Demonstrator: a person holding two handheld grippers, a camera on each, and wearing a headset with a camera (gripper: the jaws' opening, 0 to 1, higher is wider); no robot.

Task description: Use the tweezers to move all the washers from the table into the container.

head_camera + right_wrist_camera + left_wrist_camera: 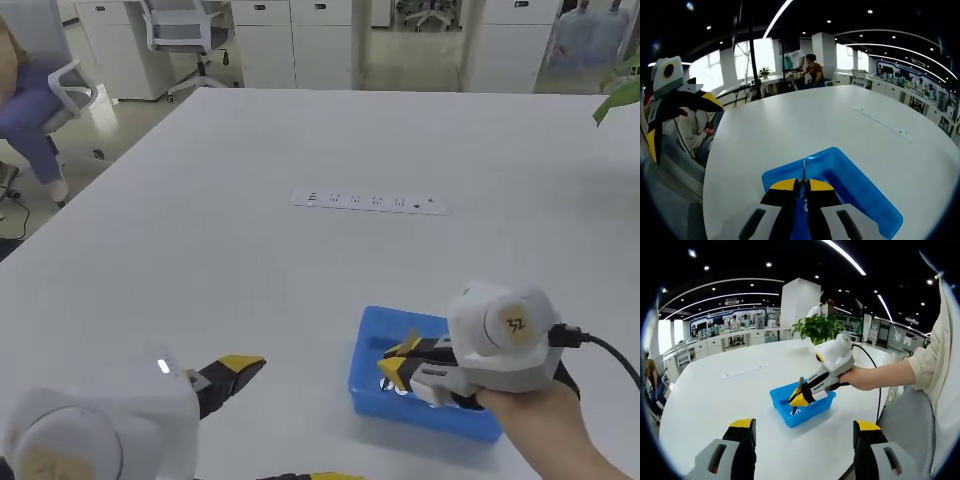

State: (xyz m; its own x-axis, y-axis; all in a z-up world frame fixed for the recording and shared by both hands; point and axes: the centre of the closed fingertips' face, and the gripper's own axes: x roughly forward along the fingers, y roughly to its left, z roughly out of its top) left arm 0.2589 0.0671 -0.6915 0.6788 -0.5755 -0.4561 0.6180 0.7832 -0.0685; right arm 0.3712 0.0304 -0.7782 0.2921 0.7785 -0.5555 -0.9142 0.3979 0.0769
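A blue container (425,412) stands on the white table near the front edge, with a few small washers (388,386) lying inside it. My right gripper (398,366) hangs over the container, shut on thin tweezers (803,169) that point down into the blue container (860,197). From the left gripper view, the right gripper (800,399) sits above the container (815,410), with dark washers (795,412) at the bottom. My left gripper (280,422) is at the lower left, open and holding nothing, its jaws wide apart.
A white power strip (370,201) lies flat in the middle of the table. Office chairs (185,35) and cabinets stand beyond the far edge. A potted plant (819,327) is at the table's right end. A person sits at a far desk (812,70).
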